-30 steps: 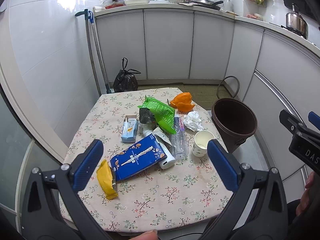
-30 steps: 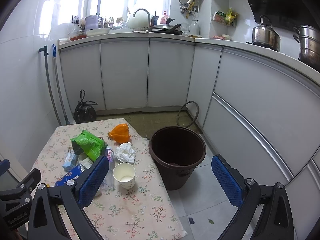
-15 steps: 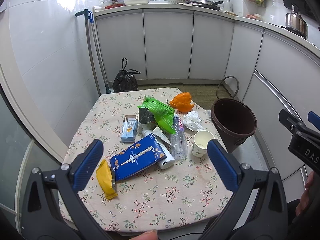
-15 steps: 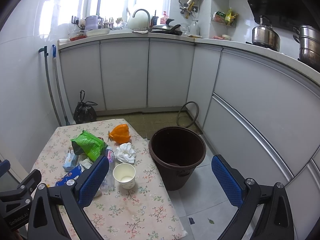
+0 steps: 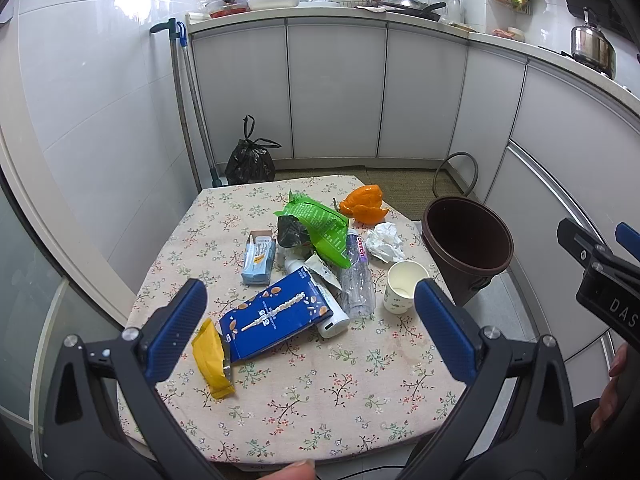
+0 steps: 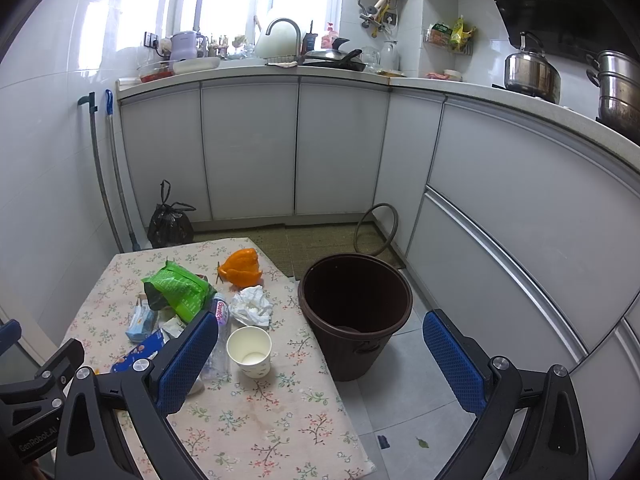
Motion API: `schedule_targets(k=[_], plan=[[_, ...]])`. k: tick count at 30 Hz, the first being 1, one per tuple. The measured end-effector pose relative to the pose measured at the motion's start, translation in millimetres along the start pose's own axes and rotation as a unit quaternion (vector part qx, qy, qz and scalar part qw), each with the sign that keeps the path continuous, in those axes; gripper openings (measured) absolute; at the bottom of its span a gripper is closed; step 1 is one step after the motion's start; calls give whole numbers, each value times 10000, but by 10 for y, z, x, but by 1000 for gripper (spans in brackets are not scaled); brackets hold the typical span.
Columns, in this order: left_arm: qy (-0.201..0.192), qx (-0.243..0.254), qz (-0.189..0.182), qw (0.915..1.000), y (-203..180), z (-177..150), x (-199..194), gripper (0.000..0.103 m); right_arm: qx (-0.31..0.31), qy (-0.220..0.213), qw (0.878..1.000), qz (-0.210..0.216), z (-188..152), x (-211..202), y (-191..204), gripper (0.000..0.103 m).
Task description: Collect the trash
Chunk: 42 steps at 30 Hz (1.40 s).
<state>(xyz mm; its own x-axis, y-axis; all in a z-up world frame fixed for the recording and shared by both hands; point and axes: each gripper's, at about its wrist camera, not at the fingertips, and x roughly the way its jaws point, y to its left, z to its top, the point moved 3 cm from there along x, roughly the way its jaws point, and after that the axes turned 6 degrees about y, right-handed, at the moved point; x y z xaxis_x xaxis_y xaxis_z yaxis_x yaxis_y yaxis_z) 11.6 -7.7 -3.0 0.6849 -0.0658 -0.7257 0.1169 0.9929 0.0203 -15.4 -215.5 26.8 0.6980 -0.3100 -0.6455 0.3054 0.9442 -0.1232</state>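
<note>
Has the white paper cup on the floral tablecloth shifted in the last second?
No. The white paper cup sits at the same spot beside the brown plastic bin in both views.

Bottle (image 5: 357, 280) label partly hidden, maybe.

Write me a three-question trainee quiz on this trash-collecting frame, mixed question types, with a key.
1. True or false: the left gripper is shut on the blue carton.
2. Multiple choice: where does the brown bin stand? A) on the table B) on the floor beside the table C) on the counter
3. Fill in: the paper cup stands upright between the clear plastic bottle and the ____.

Key
1. False. Its jaws are wide open and hold nothing; the right gripper is open too.
2. B
3. Brown bin. The crumpled tissue lies just beyond the cup.
</note>
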Motion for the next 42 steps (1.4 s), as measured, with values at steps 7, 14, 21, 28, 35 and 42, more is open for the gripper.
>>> schedule_targets(k=[7, 14, 21, 28, 35, 42], plan=[[-1, 0, 2, 10000, 3, -1, -1, 103, 0, -3, 10000, 1, -3, 2, -2, 103], [21, -15, -12, 10000, 5, 9, 4, 103, -26, 27, 10000, -51, 7, 15, -2, 103], [1, 89, 72, 9999, 116, 155, 49, 103, -175, 182, 9995, 172, 75, 73, 57, 103], [1019, 44, -340, 9942, 337, 350, 601, 103, -369, 1049, 9897, 903, 209, 555, 177, 103], [2005, 311, -600, 9774, 406, 219, 1438, 103, -354, 2290, 9610, 1508, 148, 1383, 383, 103], [2364, 1363, -919, 9576, 456, -96, 2066, 103, -231, 3057, 9377, 1633, -184, 2103, 419, 102]])
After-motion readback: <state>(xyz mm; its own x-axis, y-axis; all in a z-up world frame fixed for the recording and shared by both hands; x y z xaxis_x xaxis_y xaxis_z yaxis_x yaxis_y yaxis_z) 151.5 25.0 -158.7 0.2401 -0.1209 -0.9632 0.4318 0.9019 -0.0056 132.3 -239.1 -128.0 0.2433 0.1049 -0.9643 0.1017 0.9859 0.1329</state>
